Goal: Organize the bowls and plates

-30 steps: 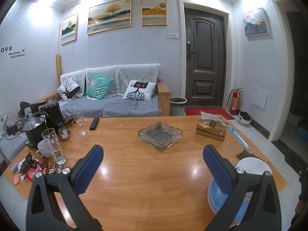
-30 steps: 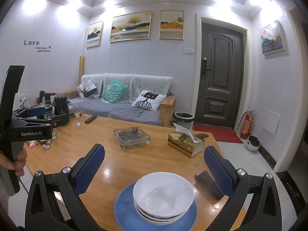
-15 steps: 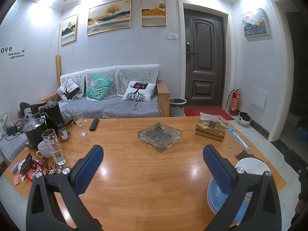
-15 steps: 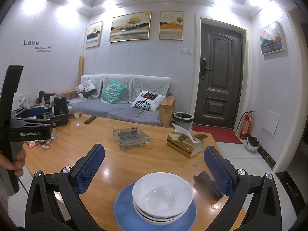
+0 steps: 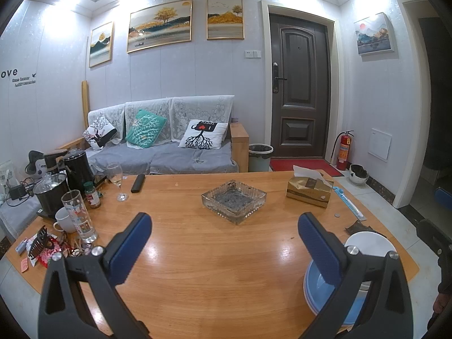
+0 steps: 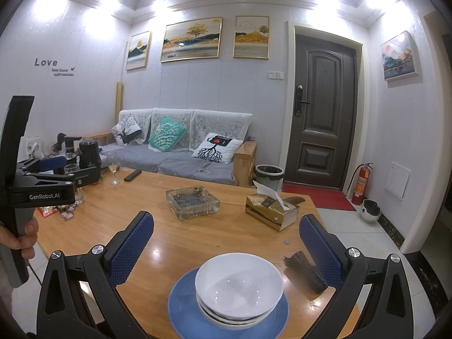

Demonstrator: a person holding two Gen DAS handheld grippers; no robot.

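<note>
A stack of white bowls (image 6: 239, 285) sits on blue plates (image 6: 186, 308) near the front right corner of the wooden table (image 6: 180, 231). My right gripper (image 6: 226, 243) is open and empty, its jaws wide apart above and just behind the stack. In the left wrist view the bowls (image 5: 370, 243) and blue plates (image 5: 316, 291) show at the lower right, partly hidden by the right finger. My left gripper (image 5: 224, 243) is open and empty over bare table, left of the stack. It also shows in the right wrist view (image 6: 50, 166), held in a hand.
A glass ashtray (image 5: 234, 197) stands mid-table, a gold tissue box (image 5: 309, 190) at the far right. Glasses, a mug, kettles and clutter (image 5: 67, 212) crowd the left end. A dark crumpled object (image 6: 305, 271) lies right of the plates. A sofa stands behind.
</note>
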